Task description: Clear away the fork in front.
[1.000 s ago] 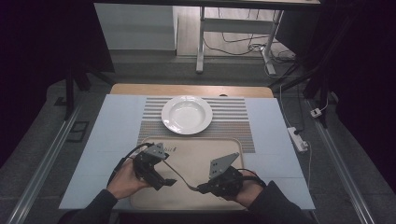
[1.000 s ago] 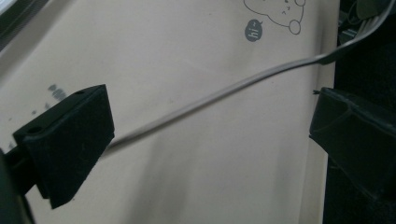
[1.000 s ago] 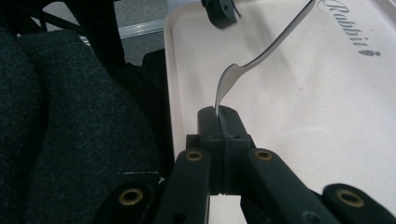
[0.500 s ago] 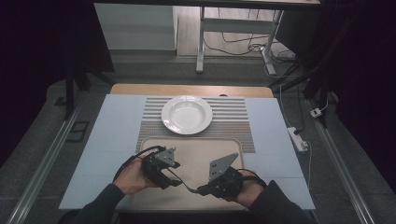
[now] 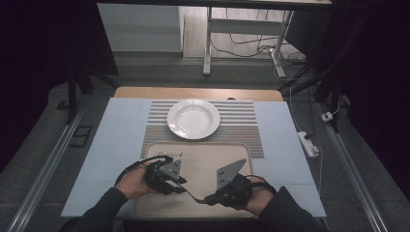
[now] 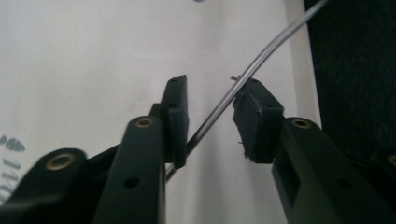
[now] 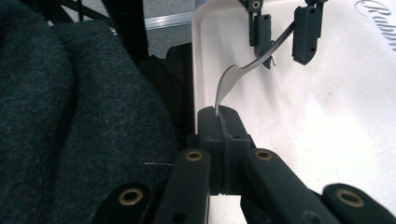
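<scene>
white plate (image 5: 193,118), striped mat (image 5: 241,121) — power strip (image 5: 308,143)

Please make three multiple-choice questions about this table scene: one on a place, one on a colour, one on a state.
1. Where does the plate stand?
A) on a chair
B) on the striped mat, beyond the tray
C) on the floor

2. What colour is the plate?
A) white
B) red
C) black

3. In what state is the right hand-held gripper?
A) wide open
B) shut on the metal utensil
C) shut on the plate

Answers:
1 B: the high view shows it on the stripes behind the beige tray.
2 A: it is plain white.
3 B: its jaws pinch the utensil's broad end. The left hand-held gripper has just been closing, with the handle between its jaws but not yet clamped.
</scene>
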Available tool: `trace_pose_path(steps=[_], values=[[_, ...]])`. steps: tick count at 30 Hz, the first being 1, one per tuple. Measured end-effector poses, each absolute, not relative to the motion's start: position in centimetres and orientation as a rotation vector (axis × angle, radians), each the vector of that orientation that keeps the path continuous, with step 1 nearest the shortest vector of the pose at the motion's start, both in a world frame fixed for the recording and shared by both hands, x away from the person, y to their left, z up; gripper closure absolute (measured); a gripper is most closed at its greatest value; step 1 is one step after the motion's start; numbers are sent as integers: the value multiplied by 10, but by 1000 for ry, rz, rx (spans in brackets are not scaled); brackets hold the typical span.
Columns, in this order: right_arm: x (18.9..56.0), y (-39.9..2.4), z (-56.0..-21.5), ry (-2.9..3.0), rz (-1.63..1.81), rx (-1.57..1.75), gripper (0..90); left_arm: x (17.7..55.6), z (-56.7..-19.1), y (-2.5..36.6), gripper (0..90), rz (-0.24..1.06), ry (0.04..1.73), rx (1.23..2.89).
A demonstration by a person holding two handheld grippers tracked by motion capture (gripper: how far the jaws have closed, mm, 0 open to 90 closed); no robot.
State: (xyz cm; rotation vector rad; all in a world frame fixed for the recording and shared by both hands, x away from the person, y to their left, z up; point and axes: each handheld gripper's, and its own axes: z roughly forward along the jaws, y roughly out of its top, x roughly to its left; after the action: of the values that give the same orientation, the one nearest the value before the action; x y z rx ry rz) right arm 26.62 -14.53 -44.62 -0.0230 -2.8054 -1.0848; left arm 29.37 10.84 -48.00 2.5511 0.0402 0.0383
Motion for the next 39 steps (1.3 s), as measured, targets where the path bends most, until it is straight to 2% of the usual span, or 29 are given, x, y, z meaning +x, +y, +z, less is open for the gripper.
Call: trace_pose_path(steps=[6, 8, 12, 14, 18, 20, 26, 29, 30, 31, 33, 36, 39], values=[[267, -145, -448, -2790, -1067, 21, 895, 289, -481, 107, 731, 68, -86, 2582], [267, -145, -449, -2781, -1063, 26, 891, 286, -481, 106, 760, 90, -192, 2602], [269, -146, -450, -2778, -1071, 36, 864, 284, -483, 105, 807, 67, -274, 2616], [272, -150, -450, -2802, -1091, 10, 804, 281, -486, 102, 860, 11, -343, 2621], [276, -153, -450, -2791, -1125, -38, 755, 282, -485, 100, 865, -3, -322, 2634], [278, -155, -450, -2797, -1147, -91, 648, 282, -485, 101, 865, 9, -299, 2640], [282, -162, -449, -2837, -1199, -234, 448, 287, -482, 104, 864, 1, -153, 2660], [282, -168, -449, -2847, -1216, -318, 371, 290, -479, 108, 865, -13, -25, 2654], [282, -168, -449, -2847, -1216, -318, 371, 290, -479, 108, 865, -13, -25, 2654], [281, -171, -449, -2869, -1230, -370, 318, 292, -478, 110, 864, -60, 68, 2636], [280, -174, -448, -2883, -1230, -414, 272, 293, -477, 111, 864, -70, 106, 2627], [278, -180, -445, -2887, -1249, -484, 219, 296, -474, 116, 864, -97, 251, 2619], [277, -185, -445, -2892, -1270, -530, 190, 296, -474, 118, 864, -96, 314, 2622]])
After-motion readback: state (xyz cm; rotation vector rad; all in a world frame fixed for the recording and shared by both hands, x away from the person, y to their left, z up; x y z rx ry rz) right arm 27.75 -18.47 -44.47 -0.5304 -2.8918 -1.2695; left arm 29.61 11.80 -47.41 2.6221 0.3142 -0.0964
